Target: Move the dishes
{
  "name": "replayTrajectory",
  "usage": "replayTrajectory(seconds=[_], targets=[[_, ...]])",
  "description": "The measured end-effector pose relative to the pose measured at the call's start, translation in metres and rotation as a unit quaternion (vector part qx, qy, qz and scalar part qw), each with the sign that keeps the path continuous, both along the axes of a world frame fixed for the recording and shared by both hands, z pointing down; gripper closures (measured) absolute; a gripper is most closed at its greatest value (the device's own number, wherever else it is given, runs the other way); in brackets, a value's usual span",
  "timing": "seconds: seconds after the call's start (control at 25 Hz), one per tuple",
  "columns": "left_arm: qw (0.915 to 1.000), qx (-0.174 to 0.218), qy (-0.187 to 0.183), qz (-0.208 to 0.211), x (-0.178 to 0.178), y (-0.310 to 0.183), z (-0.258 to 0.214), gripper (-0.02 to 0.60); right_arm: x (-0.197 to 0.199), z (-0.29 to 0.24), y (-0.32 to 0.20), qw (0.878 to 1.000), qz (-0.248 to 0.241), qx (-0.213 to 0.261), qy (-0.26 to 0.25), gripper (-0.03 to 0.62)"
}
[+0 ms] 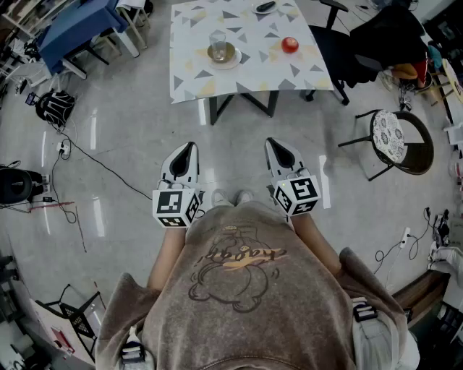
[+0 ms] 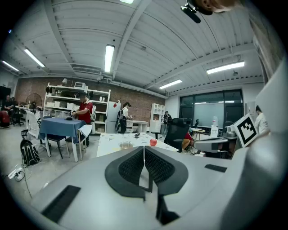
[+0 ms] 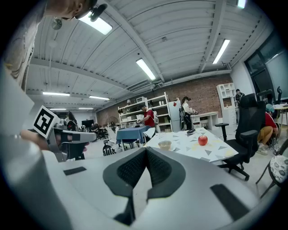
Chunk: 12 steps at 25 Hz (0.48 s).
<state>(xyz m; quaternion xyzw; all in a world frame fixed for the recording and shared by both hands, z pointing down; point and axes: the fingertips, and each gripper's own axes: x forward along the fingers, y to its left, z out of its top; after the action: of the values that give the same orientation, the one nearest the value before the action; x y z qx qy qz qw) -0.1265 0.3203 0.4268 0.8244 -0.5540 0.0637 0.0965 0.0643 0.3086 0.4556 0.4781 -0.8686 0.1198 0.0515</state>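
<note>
A table with a triangle-patterned cloth [image 1: 246, 79] stands ahead. On it sit a white plate [image 1: 235, 61] carrying a small bowl [image 1: 221, 52] and a clear glass [image 1: 218, 40], a red apple [image 1: 290, 45], and a dark object [image 1: 265, 6] at the far edge. My left gripper [image 1: 190, 147] and right gripper [image 1: 271, 143] are held side by side over the floor, well short of the table, both shut with nothing between the jaws. The left gripper view shows the bowl [image 2: 126, 145] and apple [image 2: 153, 142] far off beyond my left gripper [image 2: 144, 147]. The right gripper view shows the bowl [image 3: 165, 144] and apple [image 3: 203, 140] past my right gripper [image 3: 146, 149].
A black office chair [image 1: 340, 50] stands at the table's right, a round patterned stool [image 1: 391, 137] further right. A blue-clothed table [image 1: 76, 29] is at the upper left, with a backpack [image 1: 54, 107] and cables on the floor. People stand by shelves in the background [image 2: 83, 112].
</note>
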Motion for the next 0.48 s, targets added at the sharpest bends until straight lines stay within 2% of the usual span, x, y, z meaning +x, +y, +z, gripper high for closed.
replayTrajectory(seconds=[0.48], targets=[[0.9998, 0.010, -0.003, 0.019, -0.011, -0.028, 0.003, 0.560, -0.009, 0.000, -0.024, 1.000, 0.018, 0.000, 0.002, 0.592]])
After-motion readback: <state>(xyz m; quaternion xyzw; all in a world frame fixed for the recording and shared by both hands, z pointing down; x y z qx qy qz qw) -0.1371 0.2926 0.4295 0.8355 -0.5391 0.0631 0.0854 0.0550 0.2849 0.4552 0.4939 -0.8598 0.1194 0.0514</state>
